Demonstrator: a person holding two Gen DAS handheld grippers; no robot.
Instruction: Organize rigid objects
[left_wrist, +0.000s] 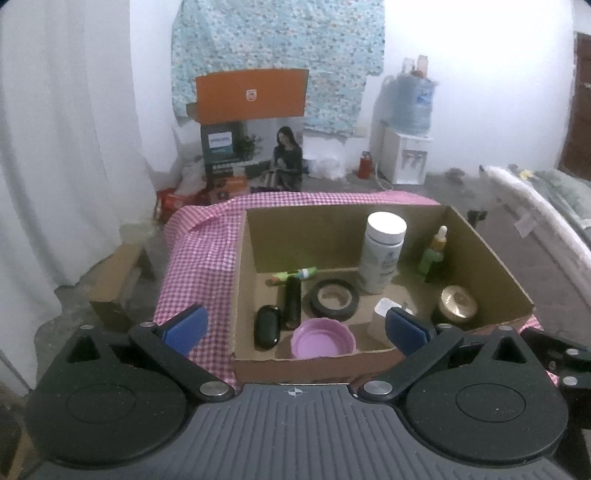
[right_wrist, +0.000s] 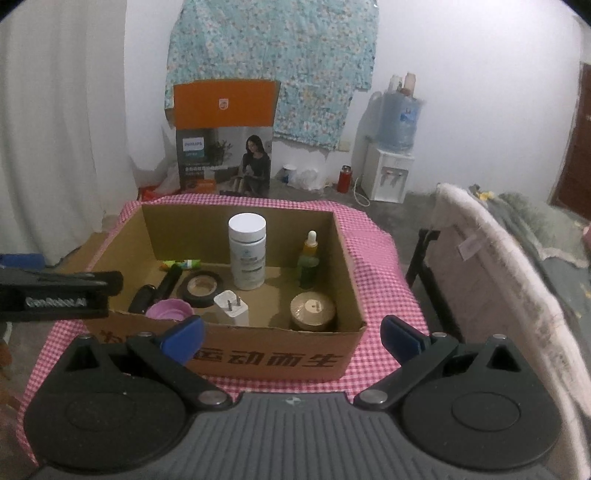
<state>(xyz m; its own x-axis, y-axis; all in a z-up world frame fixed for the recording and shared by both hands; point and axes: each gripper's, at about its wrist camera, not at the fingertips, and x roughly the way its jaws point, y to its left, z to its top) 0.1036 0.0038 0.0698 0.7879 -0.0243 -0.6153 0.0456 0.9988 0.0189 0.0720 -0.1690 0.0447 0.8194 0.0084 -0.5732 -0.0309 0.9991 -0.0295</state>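
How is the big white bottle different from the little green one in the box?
The white bottle is taller and wider than the green dropper bottle. The white bottle has a flat white cap; the green dropper bottle has a narrow white dropper tip above an orange collar. Both stand upright in the cardboard box.

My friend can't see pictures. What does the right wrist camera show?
An open cardboard box on a pink checked cloth holds a white bottle, green dropper bottle, tape roll, white plug and gold-lidded jar. The right gripper is open and empty.
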